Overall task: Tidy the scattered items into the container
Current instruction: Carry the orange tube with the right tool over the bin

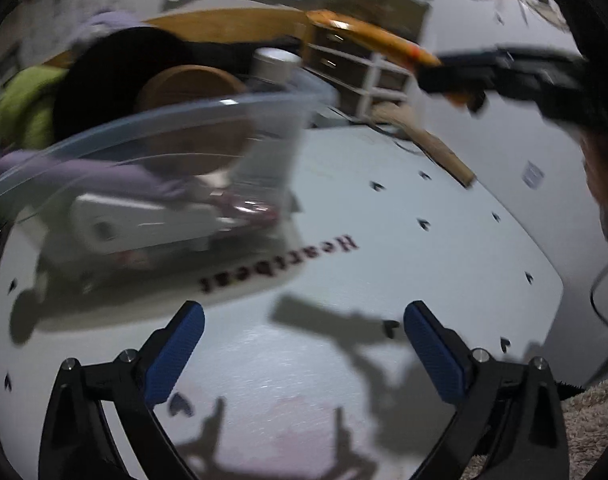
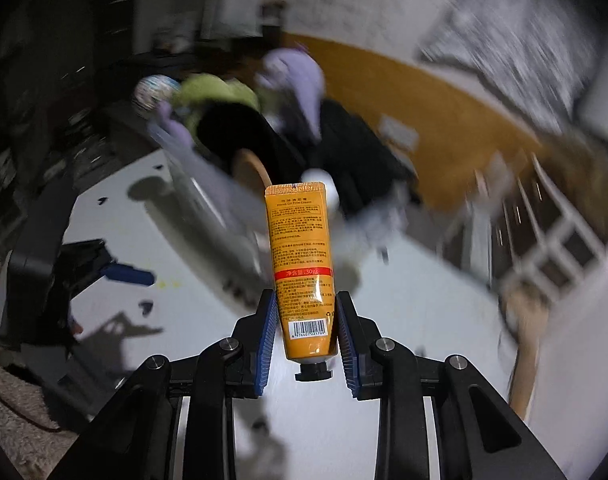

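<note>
We are holding an orange cream tube (image 2: 302,268) in our right gripper (image 2: 306,322), its blue pads (image 2: 267,336) pressing on both sides of the lower body just above the black cap, so that the crimped end is pointing away from us and the barcode is facing the camera. Ahead of that gripper, beyond the tube's far end, the clear plastic container (image 1: 176,152) is sitting on the white bench (image 1: 404,240), already carrying a white object and some pinkish items that are too blurred for us to name. From the left wrist view the same tube (image 1: 368,38) is showing up high and to the right, above the bench and apart from the container. Our left gripper (image 1: 304,344) is hovering over the bench with its jaws spread wide and nothing between them, the container lying ahead and to its left. A wooden-handled brush (image 2: 524,344) is lying to the right of our right gripper.
</note>
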{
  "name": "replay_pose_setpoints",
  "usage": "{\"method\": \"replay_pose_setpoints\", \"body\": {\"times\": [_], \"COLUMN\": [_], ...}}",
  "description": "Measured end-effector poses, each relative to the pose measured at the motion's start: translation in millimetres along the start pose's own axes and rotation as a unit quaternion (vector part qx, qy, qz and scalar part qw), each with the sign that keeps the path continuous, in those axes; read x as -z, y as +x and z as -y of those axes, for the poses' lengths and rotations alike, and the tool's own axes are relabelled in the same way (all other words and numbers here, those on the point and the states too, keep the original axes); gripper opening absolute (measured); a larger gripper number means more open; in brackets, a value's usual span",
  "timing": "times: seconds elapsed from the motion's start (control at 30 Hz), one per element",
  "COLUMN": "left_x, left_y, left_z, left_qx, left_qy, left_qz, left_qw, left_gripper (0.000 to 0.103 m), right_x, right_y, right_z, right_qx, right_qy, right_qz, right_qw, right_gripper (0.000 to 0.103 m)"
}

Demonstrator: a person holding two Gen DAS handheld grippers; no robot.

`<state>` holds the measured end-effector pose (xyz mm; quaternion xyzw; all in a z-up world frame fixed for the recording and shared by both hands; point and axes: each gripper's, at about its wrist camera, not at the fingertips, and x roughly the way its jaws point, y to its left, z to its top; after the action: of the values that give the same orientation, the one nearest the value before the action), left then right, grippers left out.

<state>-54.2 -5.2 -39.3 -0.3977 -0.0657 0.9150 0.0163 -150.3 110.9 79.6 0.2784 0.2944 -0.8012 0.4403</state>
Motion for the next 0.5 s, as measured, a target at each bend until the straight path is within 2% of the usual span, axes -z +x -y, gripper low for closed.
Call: {"method": "replay_pose_setpoints", "body": {"times": [0.13, 0.27, 0.37, 0.5], "left_x": [6, 12, 15, 18], "left_y": [-13, -23, -29, -32], "left_z": [-27, -50, -64, -81], "left_qx": [-0.023, -0.041, -0.047, -0.055], "left_qy": [-0.029, -0.058, -0.076, -0.095], "left_qz": [0.008, 0.017, 0.019, 0.021], "left_qw": [0.9993, 0.9974, 0.9958, 0.9938], "left_gripper": [0.100, 0.100, 0.100, 0.100], "right_x": [-45, -76, -84, -93], "right_y": [20, 37, 53, 88], "right_z": [4, -15, -40, -69], "right_qx": [-0.006, -0.018, -0.039, -0.046], "right_qy": [-0.057, -0.137, -0.189, -0.247], "right_qz": [0.016, 0.013, -0.016, -0.079], "right_qw": [0.998, 0.990, 0.981, 0.965], "right_gripper": [0.030, 0.030, 0.030, 0.030]}}
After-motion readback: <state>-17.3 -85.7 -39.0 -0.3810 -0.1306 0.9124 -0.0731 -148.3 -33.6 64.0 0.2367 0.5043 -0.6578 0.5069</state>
